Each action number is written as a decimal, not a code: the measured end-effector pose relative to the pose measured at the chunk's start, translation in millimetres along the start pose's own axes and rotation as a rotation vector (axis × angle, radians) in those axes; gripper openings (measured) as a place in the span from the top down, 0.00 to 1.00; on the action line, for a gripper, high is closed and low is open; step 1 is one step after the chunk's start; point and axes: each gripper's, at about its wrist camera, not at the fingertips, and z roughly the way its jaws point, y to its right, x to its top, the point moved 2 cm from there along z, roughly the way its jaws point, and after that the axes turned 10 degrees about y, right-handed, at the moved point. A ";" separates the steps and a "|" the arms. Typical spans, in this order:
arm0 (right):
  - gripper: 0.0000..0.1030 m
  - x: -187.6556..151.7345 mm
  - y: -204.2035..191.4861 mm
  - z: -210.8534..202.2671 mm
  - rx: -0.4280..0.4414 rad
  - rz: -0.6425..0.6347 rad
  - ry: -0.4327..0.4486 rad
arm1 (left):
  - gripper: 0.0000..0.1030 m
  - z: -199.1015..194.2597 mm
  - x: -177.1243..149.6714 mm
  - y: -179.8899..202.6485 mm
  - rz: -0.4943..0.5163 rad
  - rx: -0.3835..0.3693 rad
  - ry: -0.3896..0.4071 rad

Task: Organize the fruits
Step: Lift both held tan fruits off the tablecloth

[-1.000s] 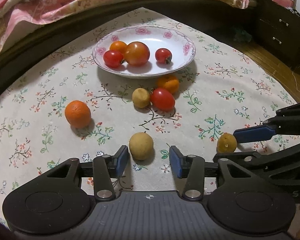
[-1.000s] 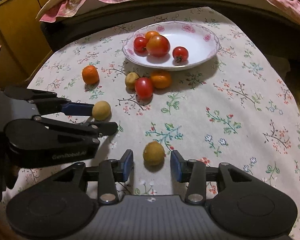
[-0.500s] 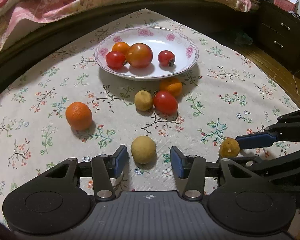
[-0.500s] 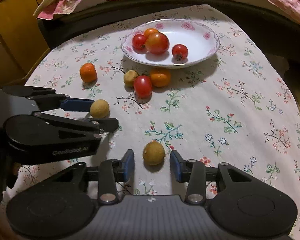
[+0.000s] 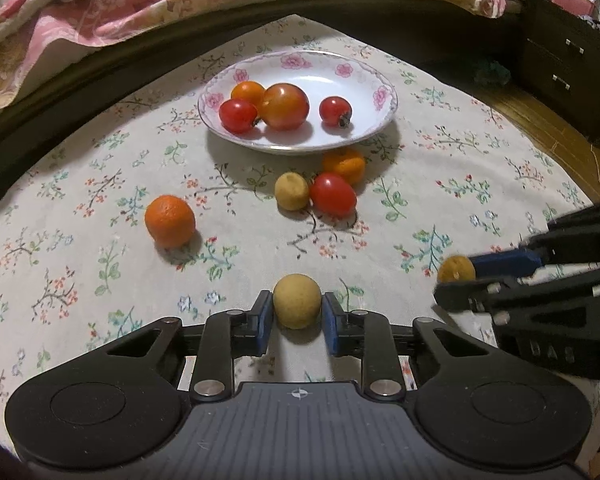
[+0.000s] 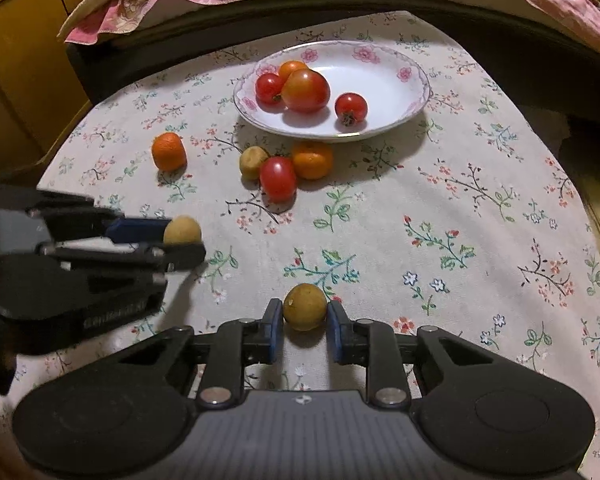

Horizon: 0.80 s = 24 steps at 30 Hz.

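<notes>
A round yellow-brown fruit [image 5: 297,300] sits between the blue pads of my left gripper [image 5: 296,320], which is shut on it just above the floral tablecloth. My right gripper [image 6: 305,322] is shut on a second, darker yellow fruit [image 6: 305,306]. Each gripper also shows in the other's view: the right gripper [image 5: 460,280] at the right edge, the left gripper [image 6: 180,240] at the left edge. The flowered white plate [image 5: 380,120] at the back holds several tomatoes. In front of it lie a tomato [image 5: 333,194], a small yellow fruit [image 5: 291,191] and a mandarin [image 5: 345,164]. Another mandarin [image 5: 169,222] lies apart on the left.
The round table [image 6: 480,208] drops off close behind the plate, where a bed with a pink quilt [image 5: 140,0] stands. A dark drawer unit [image 5: 568,60] is at the back right. A yellow cabinet [image 6: 20,80] stands left of the table.
Both grippers moved forward around their yellow fruits and went from open to shut on them.
</notes>
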 end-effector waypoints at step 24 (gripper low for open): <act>0.74 -8.4 -19.2 1.5 -0.046 -0.094 -0.005 | 0.68 -15.1 -9.9 8.8 0.067 0.026 -0.013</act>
